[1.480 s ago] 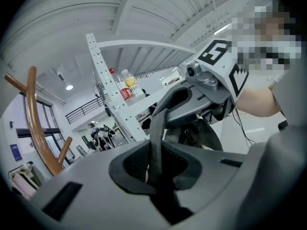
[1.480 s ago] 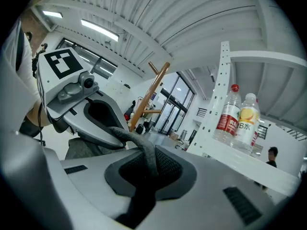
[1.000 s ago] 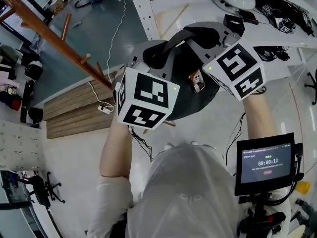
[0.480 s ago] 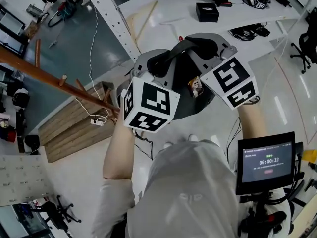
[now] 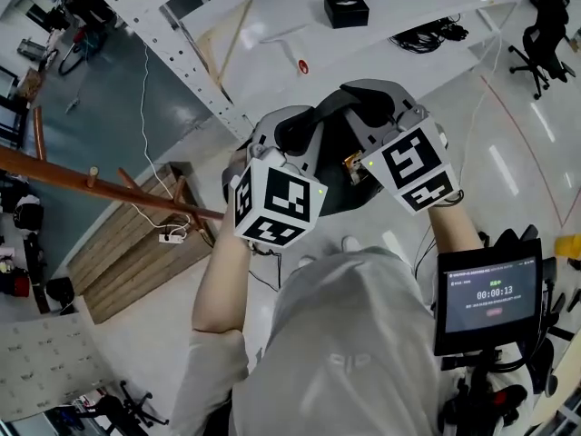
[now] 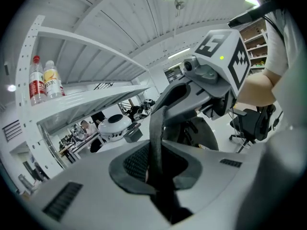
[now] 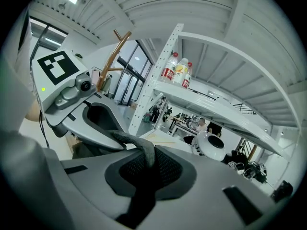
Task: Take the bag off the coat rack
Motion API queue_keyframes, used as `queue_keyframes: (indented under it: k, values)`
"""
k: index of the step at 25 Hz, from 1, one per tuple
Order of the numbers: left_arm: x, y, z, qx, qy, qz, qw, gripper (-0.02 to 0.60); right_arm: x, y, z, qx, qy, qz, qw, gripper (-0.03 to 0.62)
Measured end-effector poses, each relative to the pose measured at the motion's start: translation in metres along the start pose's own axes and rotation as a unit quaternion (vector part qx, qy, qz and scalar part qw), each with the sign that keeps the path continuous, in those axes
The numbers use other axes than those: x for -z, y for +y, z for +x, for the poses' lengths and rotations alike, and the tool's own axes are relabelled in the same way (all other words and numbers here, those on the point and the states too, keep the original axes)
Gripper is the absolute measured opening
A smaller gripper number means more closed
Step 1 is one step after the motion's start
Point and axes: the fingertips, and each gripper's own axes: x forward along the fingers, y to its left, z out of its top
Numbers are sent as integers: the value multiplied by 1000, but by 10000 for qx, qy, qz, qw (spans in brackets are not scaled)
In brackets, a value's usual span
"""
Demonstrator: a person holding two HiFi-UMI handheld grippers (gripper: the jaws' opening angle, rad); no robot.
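Note:
A black bag (image 5: 334, 175) hangs free in the air between my two grippers, clear of the wooden coat rack (image 5: 91, 186) at the left. Its dark strap (image 5: 329, 114) runs from one gripper to the other. My left gripper (image 5: 289, 142) is shut on the strap (image 6: 156, 128), which passes straight between its pads (image 6: 132, 169). My right gripper (image 5: 374, 109) is shut on the same strap (image 7: 136, 143), which curls out of its jaws towards the left gripper (image 7: 72, 95). A small charm (image 5: 352, 163) hangs on the bag.
A white perforated shelf unit (image 5: 272, 25) stands ahead with a black box (image 5: 346, 9) and cables on it, and bottles (image 7: 175, 71) on a higher shelf. Wooden boards (image 5: 127, 252) lie at the rack's foot. A screen (image 5: 490, 293) sits at my right. An office chair (image 5: 545, 34) stands far right.
Both grippers have carried the bag away from the coat rack towards the white shelf unit. The rack's pole now lies further left and lower in the head view. The grips are unchanged.

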Motion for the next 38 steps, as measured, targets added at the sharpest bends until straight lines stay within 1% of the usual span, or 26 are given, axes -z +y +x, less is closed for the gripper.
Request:
queue_keyframes:
  k: [3,8,18,28,38]
  values:
    - [7,-11,8,156,-4,-22,9999,46,14,2,-2,94,106,52,9999,38]
    - [16,-26,18,340,-39,54,9994,46,35,5,-5,190,248,208,9993,38]
    - [37,-52,28,671,26,-42,9977,46,66,20,-8,352,421,412,9976,38]
    - [45,-67,33,814,92,16,9966,46,84,27,-13,392,556,542,9962,38]
    - [43,-75,34,881,109,5,9961,46,87,26,-20,422,582,570,9958,38]
